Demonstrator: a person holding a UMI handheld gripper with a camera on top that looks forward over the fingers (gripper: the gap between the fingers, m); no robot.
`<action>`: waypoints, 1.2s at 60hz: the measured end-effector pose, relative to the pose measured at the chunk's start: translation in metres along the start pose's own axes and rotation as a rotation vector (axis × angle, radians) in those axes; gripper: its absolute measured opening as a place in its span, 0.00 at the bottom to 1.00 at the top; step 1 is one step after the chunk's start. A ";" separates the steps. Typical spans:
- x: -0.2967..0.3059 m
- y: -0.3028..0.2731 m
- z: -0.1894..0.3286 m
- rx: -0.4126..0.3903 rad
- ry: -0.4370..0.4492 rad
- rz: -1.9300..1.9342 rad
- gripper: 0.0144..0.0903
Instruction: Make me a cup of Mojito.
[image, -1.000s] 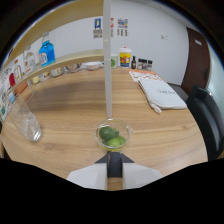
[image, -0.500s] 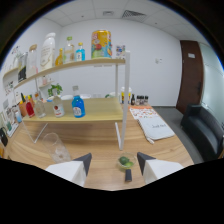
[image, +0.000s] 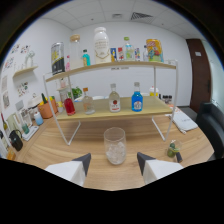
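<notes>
Facing the glass (image: 115, 145) of ice, your gripper (image: 114, 163) is spread wide and empty; the glass stands just ahead between the fingers, below the shelf (image: 112, 111) of bottles, probably lined up for a grab.

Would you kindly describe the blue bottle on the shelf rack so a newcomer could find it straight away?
Start at the two-tier shelf rack standing on the wooden table, beyond the open gripper and the clear glass just ahead of its fingers. On its lower shelf, the blue bottle is the rightmost of the row. Its neighbours hold clear or red liquid; it alone is blue.
</notes>
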 end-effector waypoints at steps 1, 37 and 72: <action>-0.003 -0.001 0.001 0.000 -0.003 -0.002 0.95; -0.002 -0.128 0.134 0.054 0.043 -0.038 0.90; 0.011 -0.122 0.176 0.005 0.061 -0.040 0.27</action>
